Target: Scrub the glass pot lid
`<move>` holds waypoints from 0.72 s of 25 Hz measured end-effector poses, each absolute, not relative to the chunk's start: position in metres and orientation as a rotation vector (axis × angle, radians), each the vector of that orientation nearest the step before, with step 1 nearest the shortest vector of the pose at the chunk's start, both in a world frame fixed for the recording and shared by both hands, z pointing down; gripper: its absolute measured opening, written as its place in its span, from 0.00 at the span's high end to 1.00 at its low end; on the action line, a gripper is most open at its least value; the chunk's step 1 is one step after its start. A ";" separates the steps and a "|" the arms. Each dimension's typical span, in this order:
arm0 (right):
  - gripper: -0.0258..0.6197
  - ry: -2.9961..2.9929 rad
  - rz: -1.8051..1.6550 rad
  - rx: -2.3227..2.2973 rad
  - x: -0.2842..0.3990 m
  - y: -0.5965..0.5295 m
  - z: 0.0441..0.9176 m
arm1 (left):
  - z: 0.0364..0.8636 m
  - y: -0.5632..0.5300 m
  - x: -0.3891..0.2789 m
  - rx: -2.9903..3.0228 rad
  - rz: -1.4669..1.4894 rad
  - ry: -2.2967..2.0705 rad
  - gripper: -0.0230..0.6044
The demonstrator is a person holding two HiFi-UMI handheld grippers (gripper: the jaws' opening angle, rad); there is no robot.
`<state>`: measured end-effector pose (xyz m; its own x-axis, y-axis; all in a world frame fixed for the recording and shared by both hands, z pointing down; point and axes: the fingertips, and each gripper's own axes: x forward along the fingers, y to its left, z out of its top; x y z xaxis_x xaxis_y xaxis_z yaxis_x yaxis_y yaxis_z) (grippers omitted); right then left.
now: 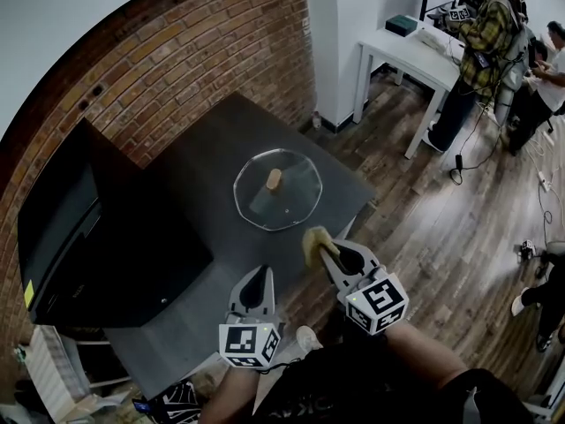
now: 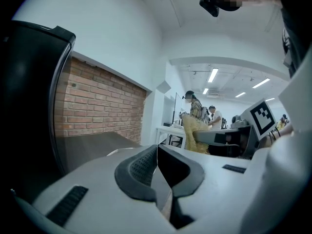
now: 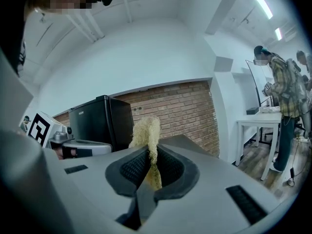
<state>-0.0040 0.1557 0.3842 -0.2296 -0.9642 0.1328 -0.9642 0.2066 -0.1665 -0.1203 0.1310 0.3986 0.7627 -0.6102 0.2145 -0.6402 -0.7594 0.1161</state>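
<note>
Resting flat and knob (image 1: 274, 179) up near the middle of the dark table (image 1: 190, 179): glass pot lid (image 1: 293, 200), round, so no long axis governs the approach. Right gripper (image 1: 321, 249): jaws clamped on a yellow fibrous scrubber (image 1: 313, 238), its tuft standing out past the tips, near the lid's closest rim; the lid lies ahead and slightly to its left. Left gripper (image 1: 258, 276): jaws pressed together, nothing between them, further back. Judgement: the right gripper is nearer and equipped, so a short forward reach should put scrubber on glass.
</note>
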 end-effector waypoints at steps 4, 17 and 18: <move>0.89 2.482 -0.354 -1.908 0.012 0.147 0.385 | 0.399 0.127 -0.104 2.758 0.245 -1.040 0.91; 0.89 2.632 -0.387 -1.727 0.056 0.096 0.396 | 0.402 0.094 -0.066 2.664 0.250 -1.239 0.91; 0.89 2.642 -0.395 -1.711 0.058 0.093 0.397 | 0.403 0.092 -0.064 2.655 0.254 -1.255 0.91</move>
